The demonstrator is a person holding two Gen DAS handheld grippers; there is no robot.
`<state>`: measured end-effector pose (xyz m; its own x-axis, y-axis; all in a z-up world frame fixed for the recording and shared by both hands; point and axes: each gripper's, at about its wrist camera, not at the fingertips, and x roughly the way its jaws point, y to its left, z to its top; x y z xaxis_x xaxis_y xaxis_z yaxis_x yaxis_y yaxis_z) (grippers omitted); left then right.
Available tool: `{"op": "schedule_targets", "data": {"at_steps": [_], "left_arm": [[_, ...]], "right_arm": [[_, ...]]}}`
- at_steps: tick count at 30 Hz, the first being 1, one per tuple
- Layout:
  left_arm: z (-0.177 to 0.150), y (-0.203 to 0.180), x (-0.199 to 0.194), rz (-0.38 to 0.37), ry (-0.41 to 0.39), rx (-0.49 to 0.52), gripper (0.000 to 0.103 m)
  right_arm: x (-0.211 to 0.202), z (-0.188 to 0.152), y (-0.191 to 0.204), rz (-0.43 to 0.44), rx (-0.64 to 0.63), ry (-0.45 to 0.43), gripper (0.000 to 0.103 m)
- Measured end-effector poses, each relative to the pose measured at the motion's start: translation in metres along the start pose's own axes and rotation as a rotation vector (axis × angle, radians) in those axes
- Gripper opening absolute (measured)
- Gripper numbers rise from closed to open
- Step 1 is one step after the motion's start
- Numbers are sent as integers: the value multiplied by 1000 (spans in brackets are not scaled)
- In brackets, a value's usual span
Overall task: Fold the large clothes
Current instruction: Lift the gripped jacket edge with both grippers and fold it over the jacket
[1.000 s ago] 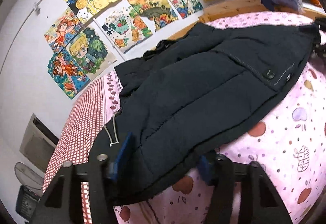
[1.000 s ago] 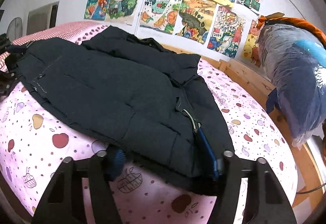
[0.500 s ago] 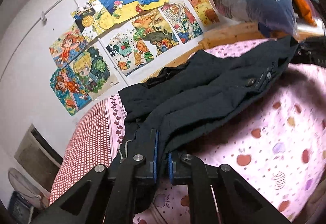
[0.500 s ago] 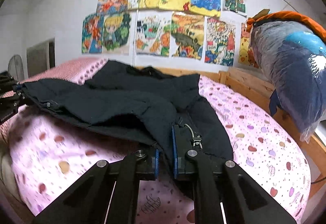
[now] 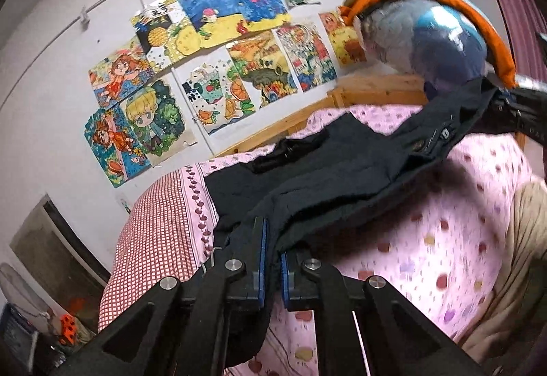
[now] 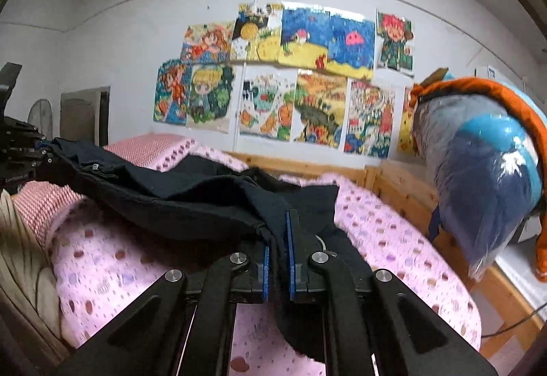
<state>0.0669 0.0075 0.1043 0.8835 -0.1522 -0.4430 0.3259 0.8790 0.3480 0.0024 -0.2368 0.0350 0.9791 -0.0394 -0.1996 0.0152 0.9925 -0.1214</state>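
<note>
Pink dotted bed sheet (image 5: 444, 239) w/ drawings (image 6: 307, 78) on wall behind; dark jacket (image 5: 324, 177) lies across bed, near edge raised off sheet. Left gripper (image 5: 271, 259) clamped on one hem corner, right gripper (image 6: 277, 249) clamped on the other

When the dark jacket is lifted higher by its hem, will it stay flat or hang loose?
Probably loose: the dark jacket already sags between both held corners. It looks padded, so likely bulky, somewhat heavy. The far part, lying on the pink bedsheet, would likely drag.
</note>
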Motion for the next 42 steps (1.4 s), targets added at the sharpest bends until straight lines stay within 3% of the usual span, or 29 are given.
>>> {"op": "schedule_targets", "data": {"at_steps": [5, 12, 17, 23, 31, 42], "left_arm": [[36, 28, 33, -4, -10, -56, 7], [76, 51, 88, 43, -55, -76, 7], [93, 69, 140, 67, -66, -112, 7], [103, 78, 188, 79, -61, -140, 7], [116, 87, 250, 101, -43, -166, 7], [109, 101, 328, 111, -1, -279, 7]], "right_arm": [[28, 36, -7, 6, -14, -25, 7], [107, 101, -20, 39, -26, 42, 7], [166, 127, -18, 30, -45, 79, 7], [234, 136, -24, 34, 30, 127, 7], [299, 128, -16, -45, -43, 105, 7], [377, 113, 3, -155, -125, 92, 7]]}}
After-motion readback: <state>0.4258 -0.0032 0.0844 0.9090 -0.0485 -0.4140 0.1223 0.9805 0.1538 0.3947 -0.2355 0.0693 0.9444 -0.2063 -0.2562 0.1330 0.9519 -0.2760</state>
